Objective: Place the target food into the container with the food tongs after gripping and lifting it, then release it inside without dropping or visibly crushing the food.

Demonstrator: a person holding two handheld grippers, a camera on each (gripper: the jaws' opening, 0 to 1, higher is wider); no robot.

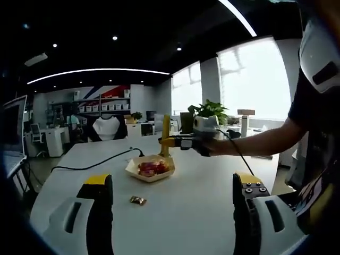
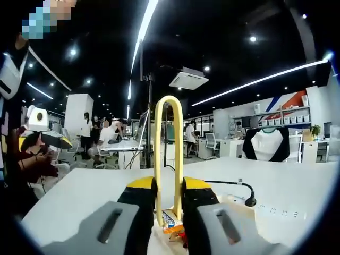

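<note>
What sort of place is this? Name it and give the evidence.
Likely an open-plan office or lab: a long white table, desks with monitors where people sit, wall shelves of storage boxes, and strip ceiling lights.

Dim office ceiling, bright windows, strong fisheye bend in both views.

In the left gripper view, the windows (image 1: 249, 79) blow out to white glare, leaving the person's arm (image 1: 255, 142) backlit and dark, while the white table (image 1: 186, 196) reflects soft, even light with faint shadows. In the right gripper view, ceiling light strips (image 2: 143, 32) and small spotlights (image 2: 252, 38) glow against a black ceiling. Straight lines curve toward the edges, and the near jaws look soft and slightly blurred in both views.
</note>
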